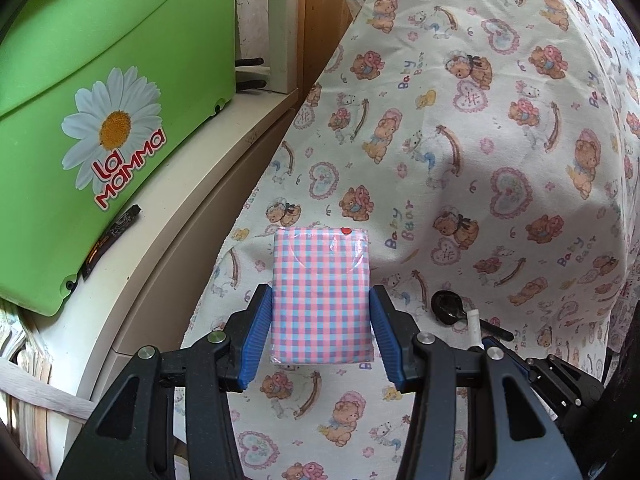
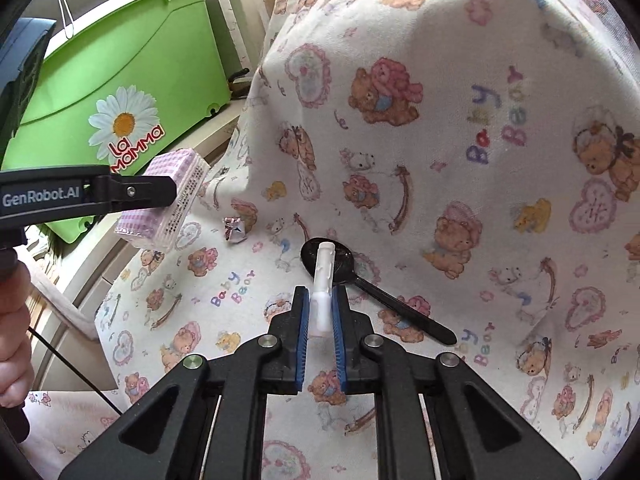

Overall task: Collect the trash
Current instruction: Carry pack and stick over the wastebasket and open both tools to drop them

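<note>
Right wrist view: my right gripper is clenched on the white plastic stick at centre frame, and my left gripper grasps the checked tissue pack. I judge the crumpled wrapper left of centre and the black spoon remain uncollected.

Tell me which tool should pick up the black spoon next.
Neither is free yet. The right tool is nearer: the black spoon lies just beyond its tips, but it grips a white stick. The left tool holds a checked packet.
</note>
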The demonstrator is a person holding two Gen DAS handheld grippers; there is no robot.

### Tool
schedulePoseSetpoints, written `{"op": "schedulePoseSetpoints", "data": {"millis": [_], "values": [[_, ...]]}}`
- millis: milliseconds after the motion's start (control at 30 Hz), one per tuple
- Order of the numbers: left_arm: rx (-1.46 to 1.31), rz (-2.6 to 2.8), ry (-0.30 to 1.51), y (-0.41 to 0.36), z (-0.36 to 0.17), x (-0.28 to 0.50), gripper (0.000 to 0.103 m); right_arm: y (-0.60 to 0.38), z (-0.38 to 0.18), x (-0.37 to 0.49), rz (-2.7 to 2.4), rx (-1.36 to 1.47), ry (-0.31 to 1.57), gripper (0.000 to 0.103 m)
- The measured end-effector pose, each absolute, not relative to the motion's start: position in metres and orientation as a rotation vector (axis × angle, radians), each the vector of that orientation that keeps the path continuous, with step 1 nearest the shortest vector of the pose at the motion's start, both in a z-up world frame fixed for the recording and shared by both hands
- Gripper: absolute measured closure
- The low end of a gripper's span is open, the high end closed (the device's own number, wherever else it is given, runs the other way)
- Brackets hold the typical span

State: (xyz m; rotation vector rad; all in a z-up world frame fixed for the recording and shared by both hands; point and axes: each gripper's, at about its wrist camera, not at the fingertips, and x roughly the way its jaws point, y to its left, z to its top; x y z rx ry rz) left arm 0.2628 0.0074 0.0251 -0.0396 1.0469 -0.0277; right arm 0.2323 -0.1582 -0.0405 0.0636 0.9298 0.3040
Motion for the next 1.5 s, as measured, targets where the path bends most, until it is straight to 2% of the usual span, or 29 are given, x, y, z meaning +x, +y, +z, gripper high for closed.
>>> {"op": "schedulePoseSetpoints", "data": {"millis": [200, 467, 567, 633, 800, 833, 1200, 1500], "values": [[-0.026, -0.027, 1.046, 0.012, 0.025, 0.256, 0.055, -0.166, -0.045, 0.212, 0.342, -0.018, 1.075, 0.090], [-0.014, -0.021, 1.054, 0.014, 0.022, 0.252, 0.055, -0.180, -0.056, 0.194, 0.332, -0.084, 1.103, 0.090], [-0.017, -0.026, 1.055, 0.012, 0.022, 0.252, 0.055, -0.178, -0.057, 0.193, 0.310, -0.088, 1.080, 0.083], [-0.010, -0.027, 1.052, 0.011, 0.022, 0.252, 0.055, -0.173, -0.058, 0.190, 0.298, -0.126, 1.059, 0.083], [-0.001, -0.032, 1.047, 0.007, 0.021, 0.250, 0.055, -0.167, -0.056, 0.182, 0.254, -0.190, 1.039, 0.083], [0.000, -0.033, 1.046, 0.006, 0.021, 0.248, 0.055, -0.169, -0.055, 0.181, 0.246, -0.181, 1.039, 0.088], [-0.003, -0.101, 0.998, -0.014, 0.037, 0.197, 0.055, -0.184, -0.004, 0.140, 0.242, -0.109, 0.908, 0.088], [0.012, -0.158, 0.946, -0.032, 0.069, 0.143, 0.055, -0.179, 0.026, 0.073, 0.258, -0.017, 0.815, 0.088]]}}
